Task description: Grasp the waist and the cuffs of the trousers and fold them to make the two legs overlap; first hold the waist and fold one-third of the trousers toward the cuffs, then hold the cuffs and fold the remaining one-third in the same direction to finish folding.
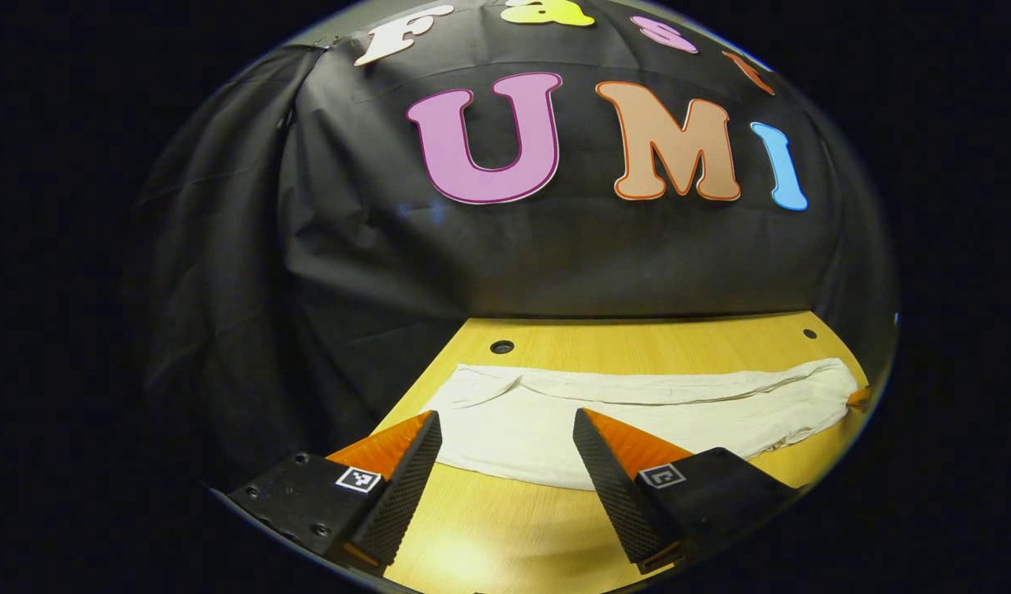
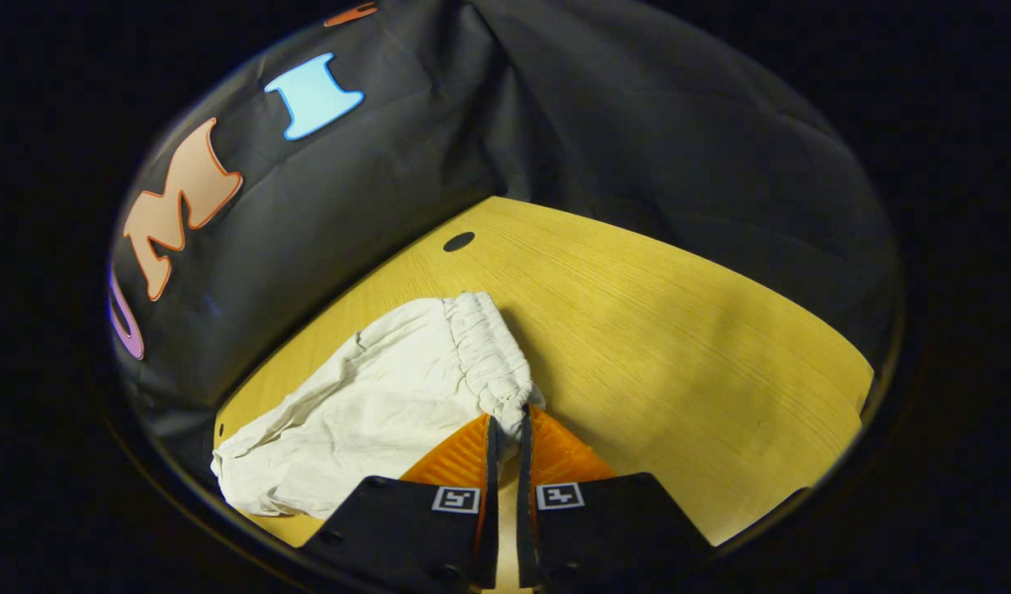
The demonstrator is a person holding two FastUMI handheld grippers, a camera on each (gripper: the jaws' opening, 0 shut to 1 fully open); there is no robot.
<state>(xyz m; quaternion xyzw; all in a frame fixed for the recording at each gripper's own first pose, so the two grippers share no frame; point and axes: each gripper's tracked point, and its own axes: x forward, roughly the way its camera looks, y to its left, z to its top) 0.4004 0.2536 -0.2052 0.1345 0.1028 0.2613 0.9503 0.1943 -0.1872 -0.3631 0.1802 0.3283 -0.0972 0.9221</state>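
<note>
While left hand-held gripper (image 1: pixel 505 421) gapes wide over trousers (image 1: pixel 637 408), right hand-held gripper (image 2: pixel 505 412) pinches waistband (image 2: pixel 489 355); table (image 2: pixel 679 330) around.

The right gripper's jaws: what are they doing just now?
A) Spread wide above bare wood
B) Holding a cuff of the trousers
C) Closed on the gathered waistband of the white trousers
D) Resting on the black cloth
C: in the right gripper view the right gripper has its jaws drawn nearly together on the corner of the elastic waistband of the trousers, which lie on the wooden table.
</note>
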